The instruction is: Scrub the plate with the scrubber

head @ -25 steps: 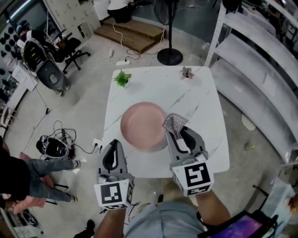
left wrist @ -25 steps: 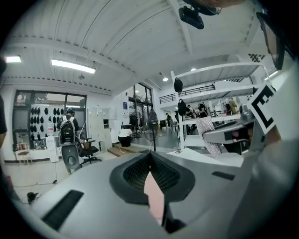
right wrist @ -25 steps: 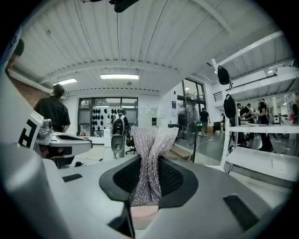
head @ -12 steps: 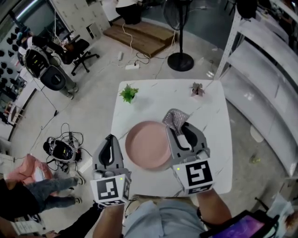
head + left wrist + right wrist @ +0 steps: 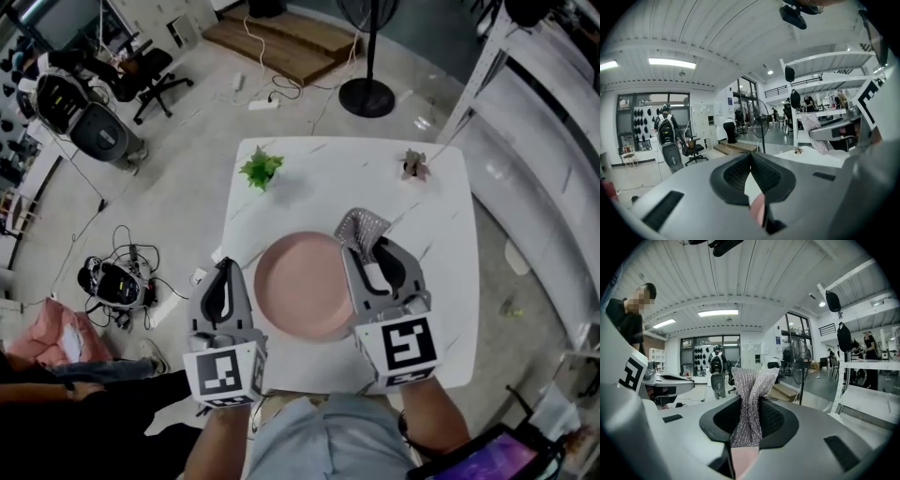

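Holding the scrubber (image 5: 364, 228) in your right gripper (image 5: 362, 251), you had that tool's jaws clamped on it; the right gripper view showed the silvery mesh pinched between the dark pads, with its top fanning out above them. The scrubber sat just past the upper right rim of the pink plate (image 5: 300, 291), and whether it touched the plate couldn't be told from the head view. The plate lay flat near the middle of the white marble table (image 5: 441, 216), a bit toward your side. The right gripper ran along the plate's right rim, marker cube toward you. Your left gripper (image 5: 225, 274) was off to the plate's left, around the table's left edge, apart from the plate. Its jaws were together at the tips with nothing between them, as the left gripper view showed, only a sliver of table and pink seen through the gap below. A small green plant (image 5: 262, 169) stood at the table's far left, and a small reddish plant (image 5: 413, 165) at the far right. A fan stand (image 5: 367, 96) stood on the floor beyond the table, white shelving (image 5: 539, 131) to the right.
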`<action>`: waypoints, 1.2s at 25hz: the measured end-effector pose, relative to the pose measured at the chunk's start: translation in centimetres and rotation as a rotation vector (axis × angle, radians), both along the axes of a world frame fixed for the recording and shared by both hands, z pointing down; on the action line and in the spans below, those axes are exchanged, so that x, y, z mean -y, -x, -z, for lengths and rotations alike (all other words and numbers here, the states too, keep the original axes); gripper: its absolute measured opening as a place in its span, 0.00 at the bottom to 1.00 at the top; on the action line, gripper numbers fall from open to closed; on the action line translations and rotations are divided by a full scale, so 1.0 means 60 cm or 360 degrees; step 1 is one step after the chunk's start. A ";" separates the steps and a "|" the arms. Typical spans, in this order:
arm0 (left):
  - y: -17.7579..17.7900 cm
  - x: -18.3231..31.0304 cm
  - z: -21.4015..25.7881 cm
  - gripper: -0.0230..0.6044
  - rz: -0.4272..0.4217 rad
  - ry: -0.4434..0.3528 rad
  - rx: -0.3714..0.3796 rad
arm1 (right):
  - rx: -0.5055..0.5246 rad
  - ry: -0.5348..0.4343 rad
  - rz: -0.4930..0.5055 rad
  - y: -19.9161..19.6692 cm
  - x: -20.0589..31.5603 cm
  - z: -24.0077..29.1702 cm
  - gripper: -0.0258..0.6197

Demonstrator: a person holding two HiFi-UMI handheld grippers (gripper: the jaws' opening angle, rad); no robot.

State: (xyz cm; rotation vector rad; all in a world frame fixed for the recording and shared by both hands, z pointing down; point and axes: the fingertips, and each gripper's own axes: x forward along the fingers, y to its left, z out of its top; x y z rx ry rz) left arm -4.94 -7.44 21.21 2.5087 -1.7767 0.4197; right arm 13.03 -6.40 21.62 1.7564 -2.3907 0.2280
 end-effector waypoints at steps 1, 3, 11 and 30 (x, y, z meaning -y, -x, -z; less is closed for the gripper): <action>0.003 0.005 -0.012 0.05 -0.0009 0.0024 -0.0004 | -0.0010 0.0029 0.0002 0.006 0.004 -0.012 0.21; 0.009 0.014 -0.038 0.05 -0.0016 0.0084 -0.0016 | -0.0029 0.0098 0.0001 0.016 0.010 -0.039 0.21; 0.034 0.020 -0.186 0.05 -0.0100 0.0361 -0.0062 | -0.0072 0.0407 0.0011 0.068 0.011 -0.187 0.22; 0.066 0.003 -0.406 0.22 -0.0094 0.0780 -0.0129 | -0.0223 0.0805 0.0098 0.117 -0.004 -0.378 0.23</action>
